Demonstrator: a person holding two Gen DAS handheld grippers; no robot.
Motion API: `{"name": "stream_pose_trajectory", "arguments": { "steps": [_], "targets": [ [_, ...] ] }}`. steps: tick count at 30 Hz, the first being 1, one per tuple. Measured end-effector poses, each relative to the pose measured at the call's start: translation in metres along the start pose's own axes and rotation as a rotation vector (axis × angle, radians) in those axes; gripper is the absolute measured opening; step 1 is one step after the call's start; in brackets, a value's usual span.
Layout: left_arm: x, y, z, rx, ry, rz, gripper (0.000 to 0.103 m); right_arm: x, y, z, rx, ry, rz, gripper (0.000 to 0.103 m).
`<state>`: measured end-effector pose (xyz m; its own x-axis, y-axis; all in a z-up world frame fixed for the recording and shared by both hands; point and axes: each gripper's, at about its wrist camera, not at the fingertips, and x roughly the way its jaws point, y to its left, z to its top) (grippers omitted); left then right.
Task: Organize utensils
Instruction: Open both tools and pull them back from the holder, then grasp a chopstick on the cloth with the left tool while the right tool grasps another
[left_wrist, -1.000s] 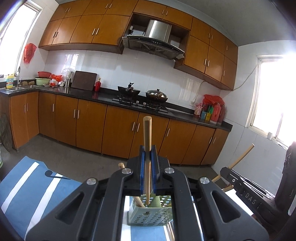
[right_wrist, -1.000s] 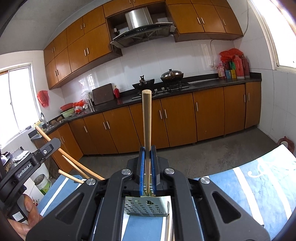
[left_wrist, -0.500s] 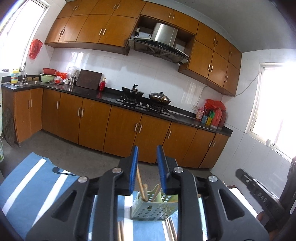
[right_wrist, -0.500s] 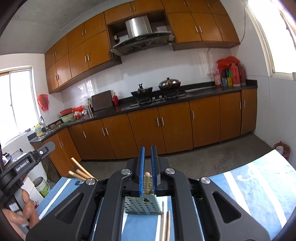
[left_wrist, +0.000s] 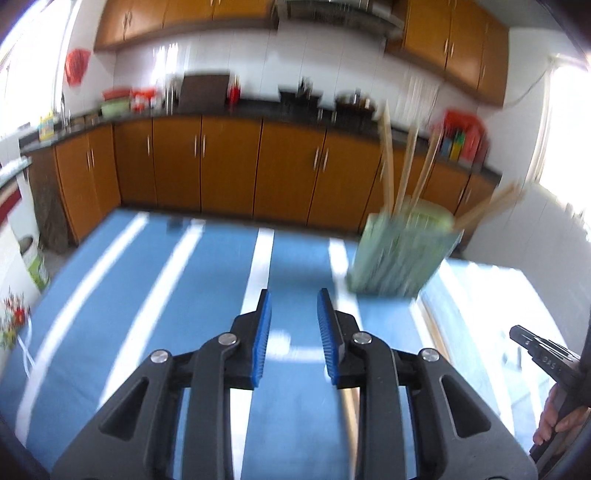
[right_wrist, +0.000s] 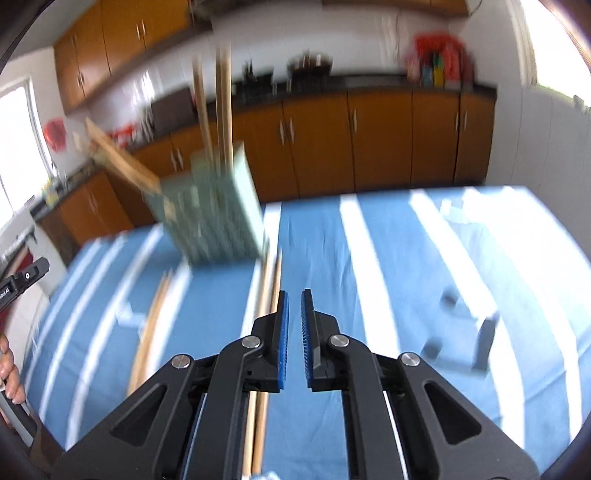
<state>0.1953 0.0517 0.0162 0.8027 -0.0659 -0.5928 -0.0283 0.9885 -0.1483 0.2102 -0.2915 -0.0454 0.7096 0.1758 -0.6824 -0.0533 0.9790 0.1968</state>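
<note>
Hovering over the blue striped cloth, the left gripper shows its blue-padded jaws spread well apart with nothing between them. Up in the right half of that frame stands the green perforated holder, blurred, with several wooden chopsticks poking up out of it and fanning to the right. Over on the right wrist view, the right gripper has its jaws drawn close but with a narrow gap, gripping nothing. The holder sits in the upper left of centre there, tilted in the blur, sticks rising from it. A pair of chopsticks on the cloth runs just left of the right gripper's jaws, and another pair lies further left. Orange-brown kitchen cabinets fill the background.
</note>
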Motion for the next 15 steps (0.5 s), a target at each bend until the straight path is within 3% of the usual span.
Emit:
{"name": "stream_pose_trajectory", "arguments": {
  "steps": [6,15],
  "targets": [
    [0.024,0.004,-0.046,-0.013,0.131,-0.028,0.027,0.034,0.017,-0.028,0.012,0.110,0.031,0.008],
    [0.032,-0.002,-0.061,-0.008,0.185,-0.049,0.027,0.047,0.029,-0.036,-0.026,0.141,0.023,0.008]
  ]
}}
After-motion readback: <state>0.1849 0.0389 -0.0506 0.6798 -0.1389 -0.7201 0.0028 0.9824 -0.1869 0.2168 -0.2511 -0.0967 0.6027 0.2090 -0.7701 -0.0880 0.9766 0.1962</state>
